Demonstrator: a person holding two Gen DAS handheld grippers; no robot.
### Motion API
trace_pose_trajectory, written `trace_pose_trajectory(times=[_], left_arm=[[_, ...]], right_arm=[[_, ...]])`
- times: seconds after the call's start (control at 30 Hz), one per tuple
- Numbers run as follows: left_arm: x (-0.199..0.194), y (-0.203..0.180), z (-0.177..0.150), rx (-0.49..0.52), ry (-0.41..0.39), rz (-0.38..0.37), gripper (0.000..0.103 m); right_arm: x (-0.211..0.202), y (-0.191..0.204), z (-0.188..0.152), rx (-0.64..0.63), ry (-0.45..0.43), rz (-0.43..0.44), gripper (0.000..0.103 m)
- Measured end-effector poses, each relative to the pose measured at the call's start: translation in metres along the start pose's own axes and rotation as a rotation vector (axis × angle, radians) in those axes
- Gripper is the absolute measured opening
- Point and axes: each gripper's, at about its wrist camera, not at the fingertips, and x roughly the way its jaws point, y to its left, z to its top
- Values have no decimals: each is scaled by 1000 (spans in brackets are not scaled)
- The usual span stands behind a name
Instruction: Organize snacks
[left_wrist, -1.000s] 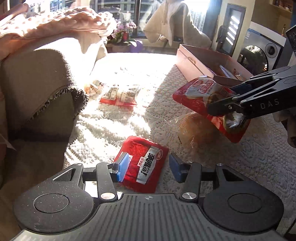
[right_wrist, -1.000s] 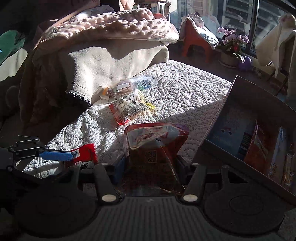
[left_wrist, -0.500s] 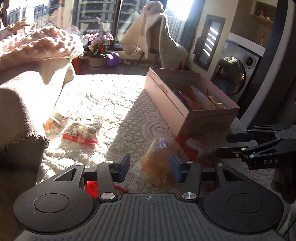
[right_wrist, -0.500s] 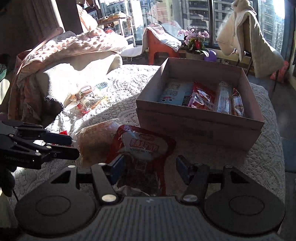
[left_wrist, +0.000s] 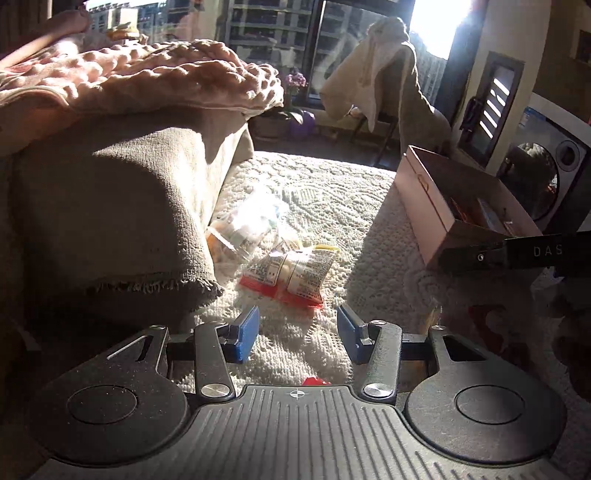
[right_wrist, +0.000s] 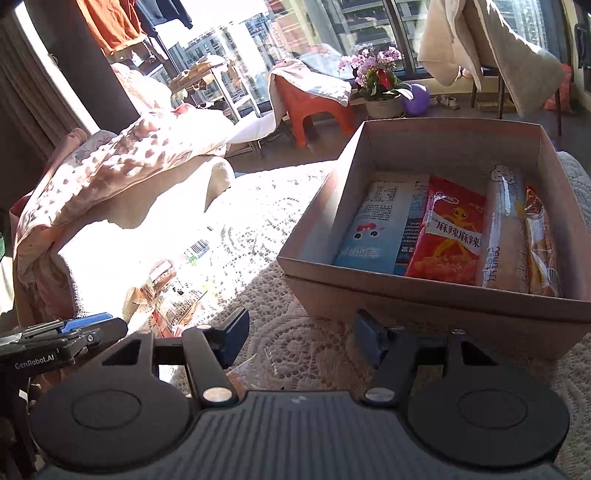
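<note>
A brown cardboard box (right_wrist: 439, 295) stands on the white lace cover and holds several snack packs, among them a red one (right_wrist: 448, 240) and a light blue one (right_wrist: 376, 236). My right gripper (right_wrist: 301, 339) is open and empty just in front of the box's near wall. My left gripper (left_wrist: 297, 332) is open and empty, low over the cover. A red and white snack pack (left_wrist: 291, 273) lies just ahead of it, with a clear wrapped pack (left_wrist: 243, 229) behind. The box shows at the right in the left wrist view (left_wrist: 436, 210). A red pack (left_wrist: 495, 328) lies in shadow at the right.
A sofa arm draped with a beige towel (left_wrist: 122, 206) and a pink blanket (left_wrist: 147, 81) rises on the left. A flower pot (right_wrist: 380, 92), an orange stool (right_wrist: 314, 99) and a chair with a cream throw (right_wrist: 491, 48) stand by the window. A washing machine (left_wrist: 543, 173) is at the far right.
My right gripper let go of the red pack and moved up to the box front. My left gripper swung left, away from the bread pack, toward the packs by the sofa arm.
</note>
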Motion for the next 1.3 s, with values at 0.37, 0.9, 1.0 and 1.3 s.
trace_pose_trajectory(times=[0.37, 0.9, 1.0, 1.3], left_arm=[[-23, 25, -31, -48, -21, -132, 51], [-19, 48, -21, -125, -66, -148, 49], [-19, 37, -19, -107, -56, -155, 49], [-33, 45, -40, -108, 4, -99, 48]], right_arm=[[106, 130, 68, -152, 66, 34, 64], [89, 115, 13, -411, 379, 22, 25], [61, 112, 1, -457, 308, -5, 26], [128, 138, 56, -266, 165, 112, 33]])
